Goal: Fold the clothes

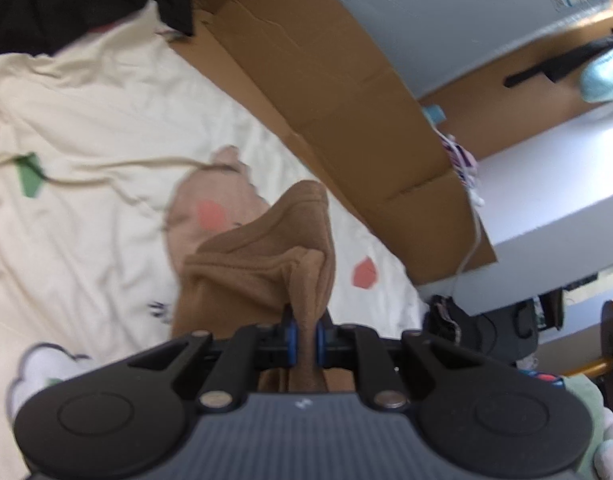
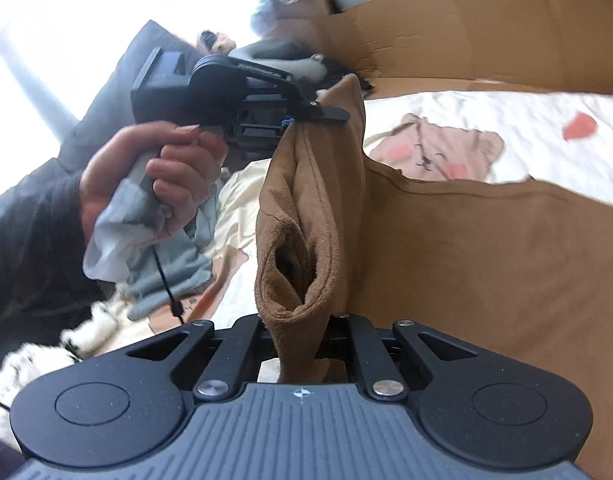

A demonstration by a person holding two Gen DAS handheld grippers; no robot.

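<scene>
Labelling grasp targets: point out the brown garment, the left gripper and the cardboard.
brown garment (image 2: 486, 248): right wrist view, flat spread part.
left gripper (image 2: 306, 116): right wrist view, fingertips clamped on the garment's edge.
cardboard (image 1: 326, 72): left wrist view, creased panel beside the sheet.

Brown garment (image 2: 306, 216) is matt, suede-like cloth; cream sheet (image 1: 86, 120) soft cotton; cardboard (image 1: 326, 80) creased, dull.

Cream bedsheet (image 1: 106, 120) with bear print (image 2: 438, 148) covered bed; cardboard panels (image 1: 326, 92) flanked it; bright window light (image 2: 86, 12) at left.
</scene>
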